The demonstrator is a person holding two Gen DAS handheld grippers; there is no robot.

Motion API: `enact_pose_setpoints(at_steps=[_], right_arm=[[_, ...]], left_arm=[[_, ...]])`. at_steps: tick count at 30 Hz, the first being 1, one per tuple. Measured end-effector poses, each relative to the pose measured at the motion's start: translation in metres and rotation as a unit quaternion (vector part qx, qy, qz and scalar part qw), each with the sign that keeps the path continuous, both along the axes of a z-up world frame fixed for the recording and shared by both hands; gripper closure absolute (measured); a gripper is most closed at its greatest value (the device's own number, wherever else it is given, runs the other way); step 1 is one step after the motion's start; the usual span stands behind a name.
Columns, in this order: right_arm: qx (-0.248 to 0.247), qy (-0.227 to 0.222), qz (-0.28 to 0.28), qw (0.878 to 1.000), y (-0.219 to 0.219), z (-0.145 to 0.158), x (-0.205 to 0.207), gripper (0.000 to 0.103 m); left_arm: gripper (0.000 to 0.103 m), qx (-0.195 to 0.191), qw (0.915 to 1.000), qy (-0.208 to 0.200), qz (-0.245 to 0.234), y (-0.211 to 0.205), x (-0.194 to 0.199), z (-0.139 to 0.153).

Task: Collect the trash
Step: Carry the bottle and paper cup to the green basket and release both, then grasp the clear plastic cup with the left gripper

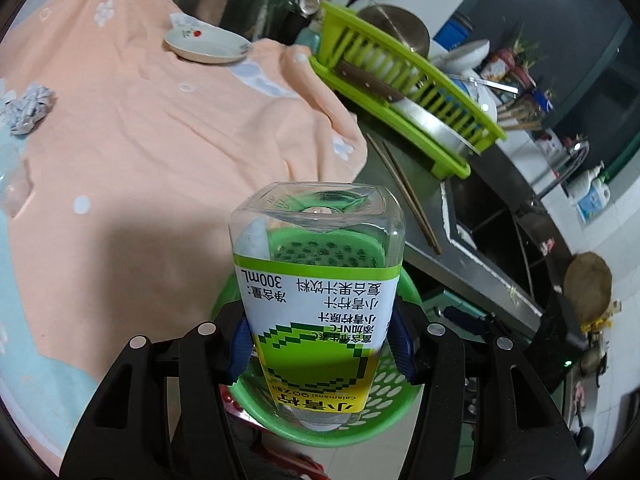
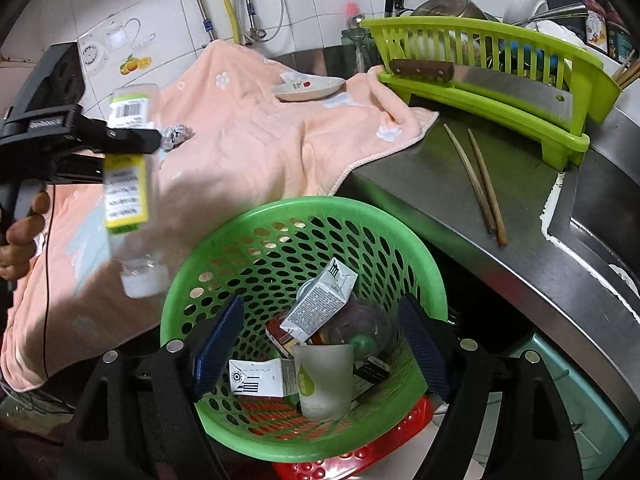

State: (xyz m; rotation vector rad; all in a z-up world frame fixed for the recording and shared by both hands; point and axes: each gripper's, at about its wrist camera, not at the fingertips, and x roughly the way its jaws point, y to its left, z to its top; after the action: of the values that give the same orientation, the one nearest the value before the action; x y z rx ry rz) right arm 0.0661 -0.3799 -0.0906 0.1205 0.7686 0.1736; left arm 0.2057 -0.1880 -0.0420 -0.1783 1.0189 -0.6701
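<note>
At centre frame, the clear bottle [image 1: 316,280] carries an upside-down label reading "300mL", "NFC", "Calamansi 90%", "小青柠" and "复合果汁饮料".

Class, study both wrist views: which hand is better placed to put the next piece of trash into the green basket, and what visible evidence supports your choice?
Left. The left gripper is shut on the juice bottle, cap end down, at the green basket. The right gripper hangs open and empty over the basket, above a plastic cup already inside.

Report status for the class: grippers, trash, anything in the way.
Left gripper shut on juice bottle, near green basket. Right gripper open, empty, over basket. Crumpled paper on towel. Path clear.
</note>
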Motion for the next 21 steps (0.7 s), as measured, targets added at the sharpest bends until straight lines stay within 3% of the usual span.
enact_pose_setpoints(at_steps=[9,21], right_arm=[[0.010,-0.004,0.002,1.000,-0.002,0.000,-0.001,0.024],[0.006,-0.012,0.041,0.999,0.021,0.009,0.020,0.024]], left_arm=[[0.042,0.040,0.9990,-0.011,-0.017,-0.016,-0.006,-0.008],[0.042,0.061,0.9971,-0.029,0.035,0.033,0.005,0.003]])
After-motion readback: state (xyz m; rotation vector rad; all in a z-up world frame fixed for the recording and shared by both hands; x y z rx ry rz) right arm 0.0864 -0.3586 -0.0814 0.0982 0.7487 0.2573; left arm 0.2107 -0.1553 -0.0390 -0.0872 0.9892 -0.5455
